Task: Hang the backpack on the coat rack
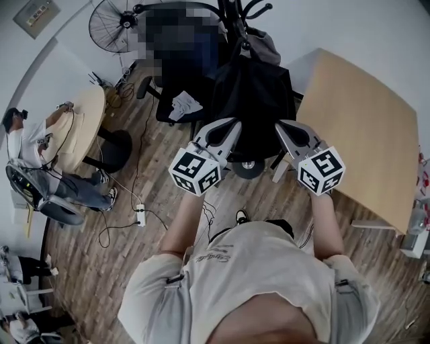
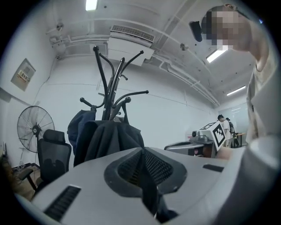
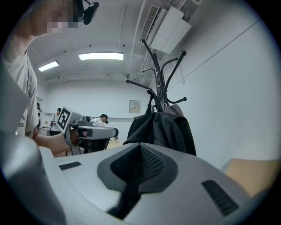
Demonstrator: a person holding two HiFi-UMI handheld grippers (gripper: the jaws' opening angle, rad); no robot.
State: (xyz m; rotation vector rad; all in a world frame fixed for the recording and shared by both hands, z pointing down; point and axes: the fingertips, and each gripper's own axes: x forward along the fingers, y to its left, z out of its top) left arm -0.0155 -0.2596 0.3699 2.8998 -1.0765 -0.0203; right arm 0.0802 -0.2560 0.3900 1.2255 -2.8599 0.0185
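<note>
Both jaw pairs are pressed together, empty: left gripper, right gripper. Top centre, the backpack hides most of the rack.

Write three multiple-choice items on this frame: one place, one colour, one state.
1. Where is the backpack?
A. on the wooden table
B. hanging on the coat rack
C. on the office chair

2. What colour is the backpack?
A. black
B. red
C. white

3. How do the right gripper's fingers stand?
A. wide apart
B. closed on a strap
C. closed together, nothing between them

Key: 1 B, the head view shows it hanging from the rack, beside the table. 2 A, it is black in all three views. 3 C, the right gripper view shows the fingers meeting, with the backpack well beyond them.
</note>
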